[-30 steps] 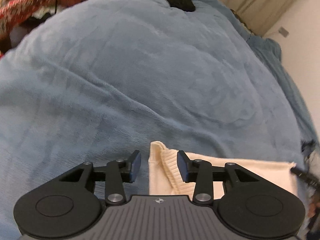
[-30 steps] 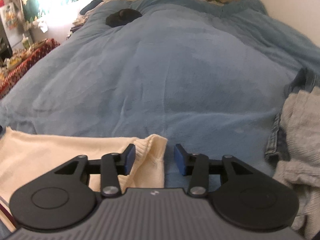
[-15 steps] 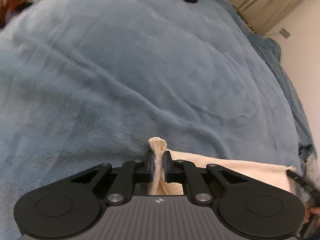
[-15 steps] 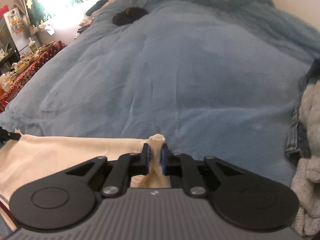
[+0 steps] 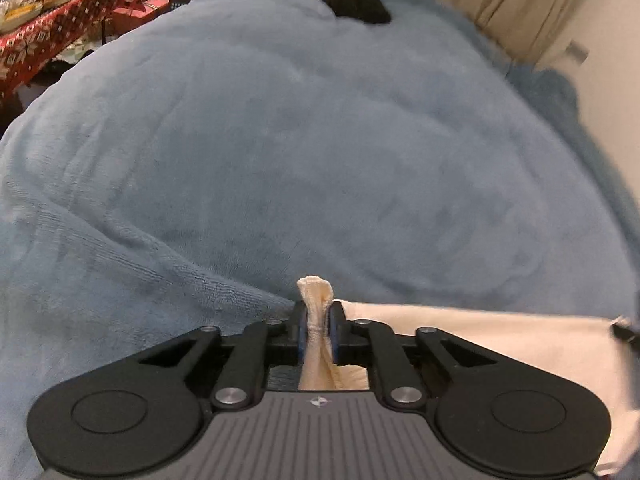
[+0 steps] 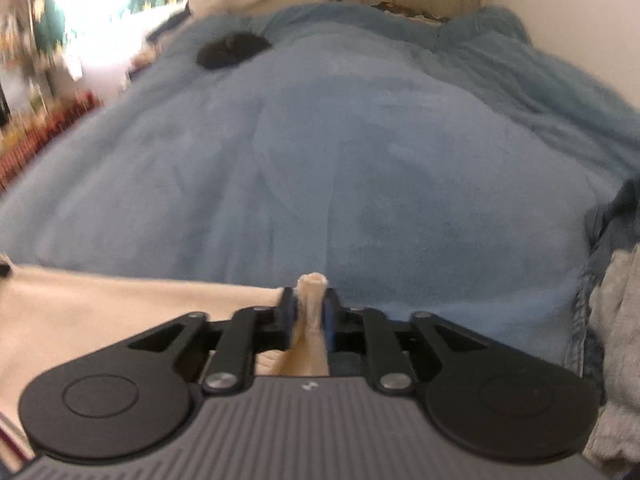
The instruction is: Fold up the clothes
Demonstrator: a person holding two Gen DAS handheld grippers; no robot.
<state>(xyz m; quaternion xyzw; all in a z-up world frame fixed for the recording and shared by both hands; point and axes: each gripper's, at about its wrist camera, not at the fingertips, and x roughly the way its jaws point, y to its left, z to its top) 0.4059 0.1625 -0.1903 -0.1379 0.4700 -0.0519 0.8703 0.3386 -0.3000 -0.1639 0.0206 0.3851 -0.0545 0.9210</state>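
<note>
A cream knitted garment (image 5: 480, 340) lies on the blue fleece blanket (image 5: 320, 140), its far edge stretched between my two grippers. My left gripper (image 5: 318, 320) pinches the garment's left corner, which sticks up bunched between the blue pads; its jaws are opening slightly, with the fabric still between them. In the right wrist view the garment (image 6: 100, 312) spreads off to the left. My right gripper (image 6: 308, 312) holds the right corner the same way, and its jaws are also opening around the bunched fabric.
A black item (image 5: 352, 0) lies far up the bed. A pile of grey knitwear (image 6: 616, 320) and denim (image 6: 588, 300) sits at the right edge. A red patterned table (image 5: 48, 32) stands to the left, with curtains (image 5: 500, 0) and a wall beyond.
Both grippers stood open around the garment's corners a second ago and have since closed on them. Both have shifted over the bed with the corners, and the right view is now blurred by motion.
</note>
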